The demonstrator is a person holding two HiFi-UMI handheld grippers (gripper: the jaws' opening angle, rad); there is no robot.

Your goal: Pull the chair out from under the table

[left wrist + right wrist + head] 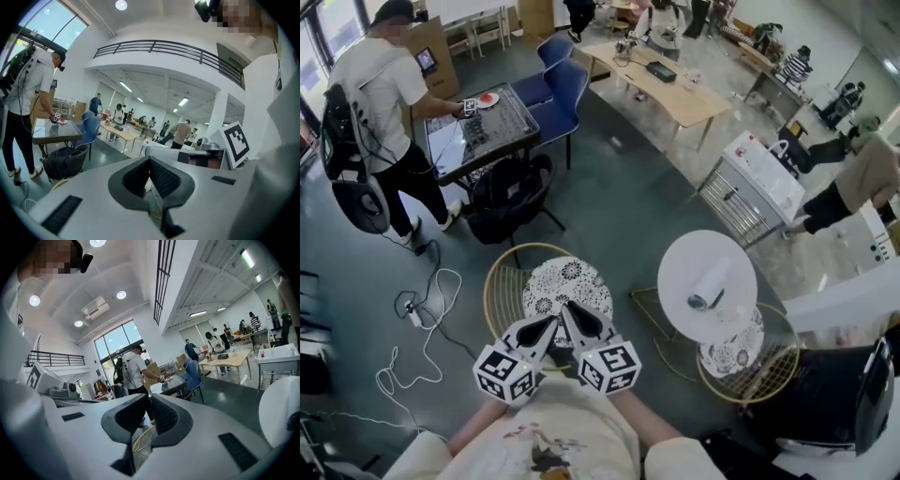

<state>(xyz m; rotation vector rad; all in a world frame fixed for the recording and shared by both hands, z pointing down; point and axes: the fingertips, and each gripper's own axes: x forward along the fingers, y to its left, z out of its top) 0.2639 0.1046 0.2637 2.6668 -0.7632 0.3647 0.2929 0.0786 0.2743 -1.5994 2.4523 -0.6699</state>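
**A:** How are the hands held?

**B:** Both forearms come in from the bottom of the head view, close to the body and side by side. The left gripper (548, 325) and the right gripper (570, 309) point forward, angled toward each other.

**A:** And the tongs?

**B:** On each pair the tips meet at the front, with nothing held between them.

**A:** What is there, counted from the biggest down?

**B:** One long wooden table (675, 89) stands far off. One round white table (708, 267) is near, on the right. There are two gold wire chairs with patterned cushions. The left wire chair (487, 295) stands clear of the round table, directly ahead of the grippers. The right wire chair (769, 373) has its seat partly beneath the tabletop. Two blue chairs (567, 89) stand by a dark table, where one person (380, 103) is working. One small rolled white item (710, 292) lies on the round table.

**A:** What differs between the views?

**B:** Only the head view shows both wire chairs whole. The left gripper view catches the other gripper's marker cube (236, 140) and a balcony railing (164, 49). The right gripper view shows tall windows (112, 350) and the round table's edge, at the right.
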